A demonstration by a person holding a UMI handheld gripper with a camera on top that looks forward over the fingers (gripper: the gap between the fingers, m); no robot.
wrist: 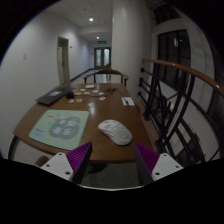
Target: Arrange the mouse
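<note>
Dim hallway with a round wooden table (60, 112), railings around it and a door further back. One white mouse (114, 131) sits on the table near its closer edge, just ahead of the gripper (113, 155), long axis running diagonally. One pale mat (61, 128) lies beside it with bare wood between them. The fingers (72, 158) are spread apart, holding nothing.

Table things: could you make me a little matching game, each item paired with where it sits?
Things:
1. mouse
2. mat
3. laptop
4. gripper

Places:
A. far end of the table, dark and flat
B. open, nearest the camera
C. just ahead of the fingers
D. beside the mouse, greenish

Pairs: 1-C, 2-D, 3-A, 4-B
</note>
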